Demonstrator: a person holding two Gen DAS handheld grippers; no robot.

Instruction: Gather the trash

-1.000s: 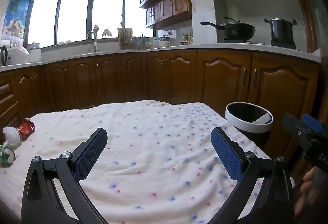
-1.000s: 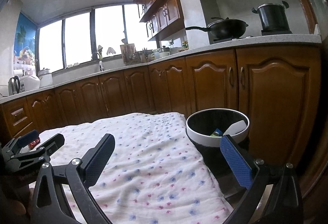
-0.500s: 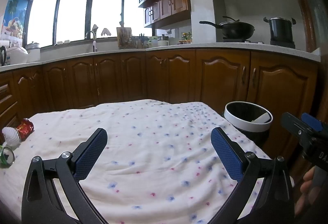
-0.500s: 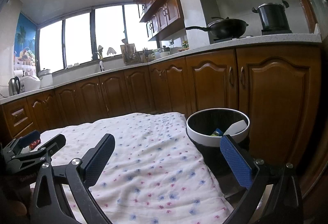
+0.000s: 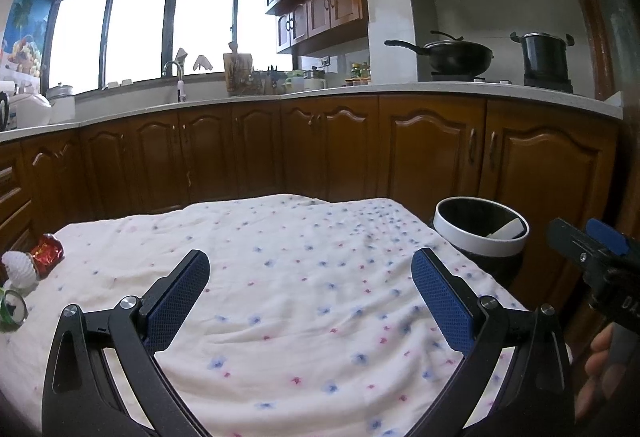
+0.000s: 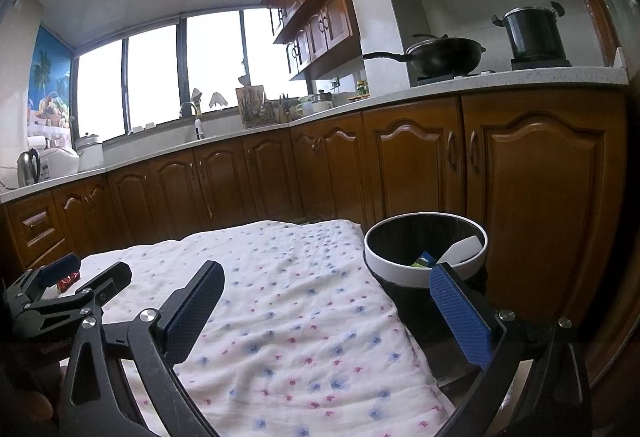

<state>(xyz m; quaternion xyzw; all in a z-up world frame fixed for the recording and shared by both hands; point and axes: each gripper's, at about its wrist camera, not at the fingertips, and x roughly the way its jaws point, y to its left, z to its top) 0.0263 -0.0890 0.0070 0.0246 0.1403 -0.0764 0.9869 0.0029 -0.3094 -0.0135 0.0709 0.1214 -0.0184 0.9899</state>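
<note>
On the flowered white cloth [image 5: 304, 277], trash lies at the far left edge: a red wrapper [image 5: 48, 247], a white crumpled piece [image 5: 19, 267] and a green can [image 5: 12, 307]. A black bin with a white rim [image 5: 480, 233] stands off the table's right end; in the right wrist view the bin [image 6: 426, 251] holds some colourful scraps and a white piece. My left gripper [image 5: 310, 297] hangs open over the cloth, empty. My right gripper [image 6: 326, 301] is open and empty too, near the bin, and shows at the right [image 5: 600, 257] of the left wrist view.
Brown cabinets [image 5: 328, 149] under a white counter run behind the table. A wok [image 5: 456, 55] and a pot [image 5: 544, 55] sit on the stove at the right. A sink tap [image 5: 176, 77] and a kettle [image 6: 28, 167] are further left. A hand [image 5: 600, 369] shows at lower right.
Both views have barely shifted; the left view drifted slightly, and the trash at the left edge sits a little lower. Both grippers stay open and empty.
</note>
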